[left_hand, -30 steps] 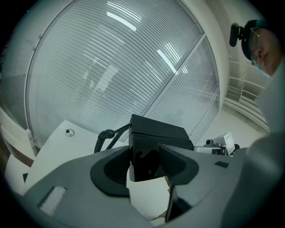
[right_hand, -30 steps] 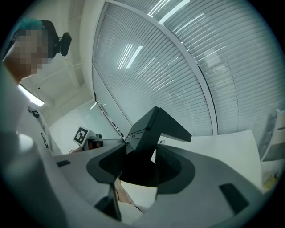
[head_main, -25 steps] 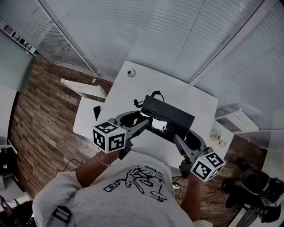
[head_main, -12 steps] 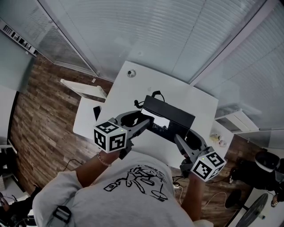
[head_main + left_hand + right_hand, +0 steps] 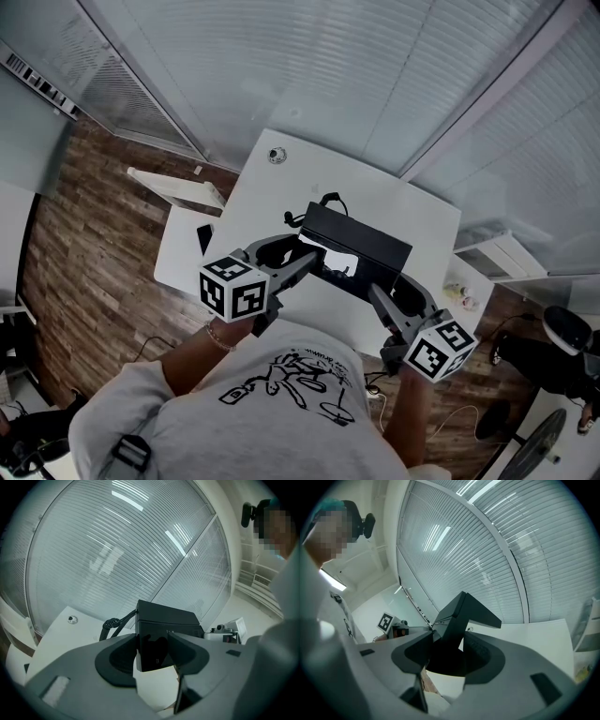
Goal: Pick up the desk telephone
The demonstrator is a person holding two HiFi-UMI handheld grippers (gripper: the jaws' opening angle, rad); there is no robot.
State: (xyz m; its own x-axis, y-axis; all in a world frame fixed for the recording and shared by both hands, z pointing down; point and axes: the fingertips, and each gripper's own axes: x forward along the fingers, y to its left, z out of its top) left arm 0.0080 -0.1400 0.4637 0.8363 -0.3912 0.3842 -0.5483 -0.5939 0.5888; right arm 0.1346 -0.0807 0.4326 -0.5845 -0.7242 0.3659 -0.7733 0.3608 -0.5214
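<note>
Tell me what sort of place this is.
Most likely an office: a white desk bearing a black desk telephone with a coiled cord, slatted blinds over glass walls, and a wood-look floor.

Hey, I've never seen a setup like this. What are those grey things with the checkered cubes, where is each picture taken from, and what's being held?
A person holds a hand-operated claw in each hand; the checkered cubes are part of them. One picture looks down from a camera on the person's head; the other two come from cameras riding on each claw. Over the white table is a black desk telephone with a coiled cord. The left claw and right claw each clamp one end of it.
</note>
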